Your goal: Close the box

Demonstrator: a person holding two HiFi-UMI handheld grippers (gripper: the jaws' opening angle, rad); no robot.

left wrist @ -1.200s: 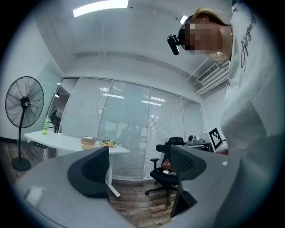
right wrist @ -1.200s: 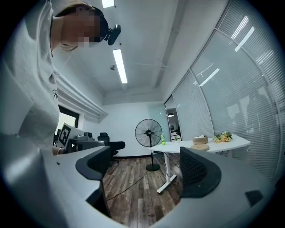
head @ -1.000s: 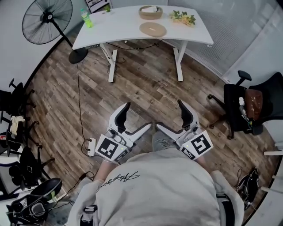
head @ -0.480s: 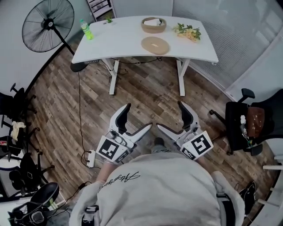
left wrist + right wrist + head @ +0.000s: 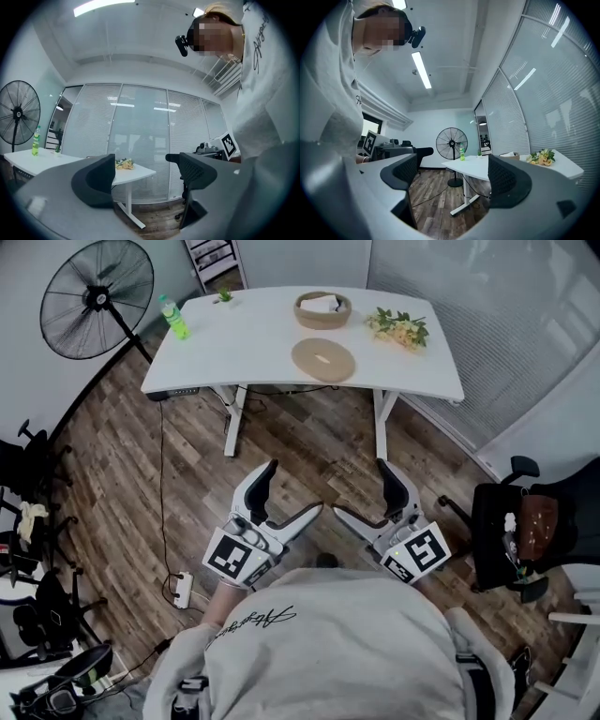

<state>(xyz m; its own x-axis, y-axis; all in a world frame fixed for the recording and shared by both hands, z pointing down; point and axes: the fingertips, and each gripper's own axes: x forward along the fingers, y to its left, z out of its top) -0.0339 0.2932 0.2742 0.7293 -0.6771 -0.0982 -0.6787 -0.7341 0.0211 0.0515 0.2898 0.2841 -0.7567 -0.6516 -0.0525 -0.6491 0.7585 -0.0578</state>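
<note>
Left claw (image 5: pixel 289 491), right claw (image 5: pixel 361 488) held apart, empty, likely readied for lid (image 5: pixel 323 360) at bench (image 5: pixel 244 343) centre; box (image 5: pixel 322 309) at far edge uncovered.

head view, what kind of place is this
Probably an office: a white desk on metal legs, a black office chair, and a glass partition wall with blinds.

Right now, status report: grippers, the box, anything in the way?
Left gripper and right gripper open, both empty. Round box on table uncovered, lid lying flat beside it, not yet reached. No obstacle seen ahead.
</note>
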